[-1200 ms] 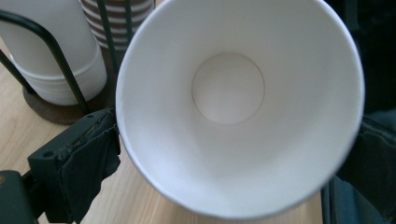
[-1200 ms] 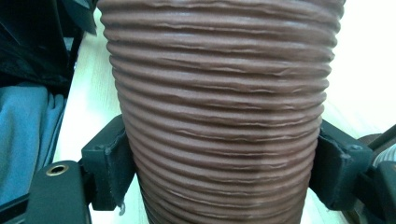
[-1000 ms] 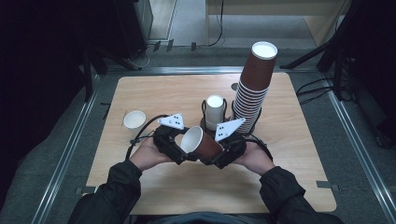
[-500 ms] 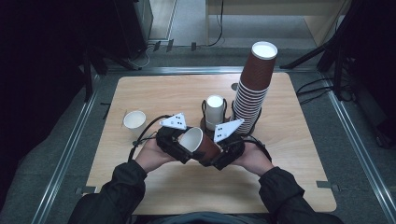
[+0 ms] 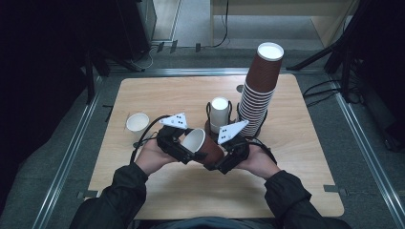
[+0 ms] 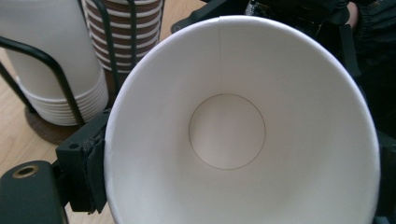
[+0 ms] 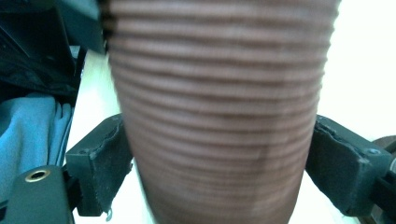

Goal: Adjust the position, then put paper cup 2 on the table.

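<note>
**Brown cup held on its side between two grippers**

Brown ribbed cup [image 5: 206,147] tipped on its side above the near middle of the table [image 5: 296,191], white mouth turned toward the left, base toward the right. Mouth end between the jaws of the left gripper [image 5: 190,147]; in the left gripper view, white inside of the cup [image 6: 243,130] close up, a black pad pressed against the rim on the left. Jaws there just been closing, now clamped on the rim. Base end inside the right gripper [image 5: 220,161]; in the right gripper view, ribbed wall [image 7: 219,116] between the two pads, a sliver of gap on each side, jaws just been opening to their widest, loose around the cup.

Just behind, white cup stack [image 5: 220,114] in a black wire holder [image 5: 208,110]. Beside it, tall brown cup stack [image 5: 260,86]. Single white cup [image 5: 137,122] upright, well apart to the left.
</note>
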### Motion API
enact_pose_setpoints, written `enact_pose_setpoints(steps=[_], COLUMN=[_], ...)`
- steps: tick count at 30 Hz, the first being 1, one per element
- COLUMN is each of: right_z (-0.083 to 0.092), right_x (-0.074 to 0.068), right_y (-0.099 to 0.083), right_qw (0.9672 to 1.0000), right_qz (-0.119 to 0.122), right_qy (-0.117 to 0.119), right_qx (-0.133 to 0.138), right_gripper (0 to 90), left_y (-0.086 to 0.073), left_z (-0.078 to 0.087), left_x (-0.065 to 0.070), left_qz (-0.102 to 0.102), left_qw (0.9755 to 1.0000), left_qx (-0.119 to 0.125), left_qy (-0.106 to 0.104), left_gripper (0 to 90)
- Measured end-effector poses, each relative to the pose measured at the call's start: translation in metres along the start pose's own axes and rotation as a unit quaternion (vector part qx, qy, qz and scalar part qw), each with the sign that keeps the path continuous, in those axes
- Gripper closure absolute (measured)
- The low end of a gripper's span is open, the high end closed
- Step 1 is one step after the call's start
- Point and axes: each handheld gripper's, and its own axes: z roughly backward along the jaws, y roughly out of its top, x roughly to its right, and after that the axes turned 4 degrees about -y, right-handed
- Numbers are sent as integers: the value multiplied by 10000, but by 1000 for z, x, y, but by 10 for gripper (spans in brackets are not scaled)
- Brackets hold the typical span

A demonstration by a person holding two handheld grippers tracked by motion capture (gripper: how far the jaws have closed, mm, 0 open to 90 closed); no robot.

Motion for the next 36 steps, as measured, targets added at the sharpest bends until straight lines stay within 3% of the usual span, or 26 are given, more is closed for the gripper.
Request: enact_pose_setpoints(steps=[5, 10, 13, 15, 18, 23, 27, 36], right_z=[2, 12, 17, 20, 24, 27, 31, 38], right_x=[-1, -2, -2, -3, -4, -4, -3, 0], right_y=[-2, -6, -8, -8, -9, -16, -19, -25], right_qw=[9998, 9995, 9990, 9987, 9977, 9946, 9919, 9888], right_qz=[-14, -29, -384, -470, -613, -704, -870, -986], right_qy=[-136, -272, -181, -146, -282, -737, -886, -1072], right_qx=[-162, -138, -136, -99, -94, -210, -251, -326], right_gripper=[135, 135, 136, 135, 136, 136, 136, 137], left_y=[-2, -3, -4, -5, -6, -8, -11, -22], left_z=[7, 12, 13, 14, 14, 17, 20, 34], left_x=[-2, -4, -5, -5, -6, -8, -10, -15], left_qz=[-27, -71, -116, -160, -168, -149, -139, -85], left_qw=[9999, 9994, 9986, 9979, 9972, 9963, 9954, 9922], left_qx=[-51, -180, -319, -425, -540, -658, -785, -1089], left_qy=[110, 290, 394, 462, 489, 525, 532, 596], left_gripper=[79, 79, 79, 79, 79, 78, 78, 78])
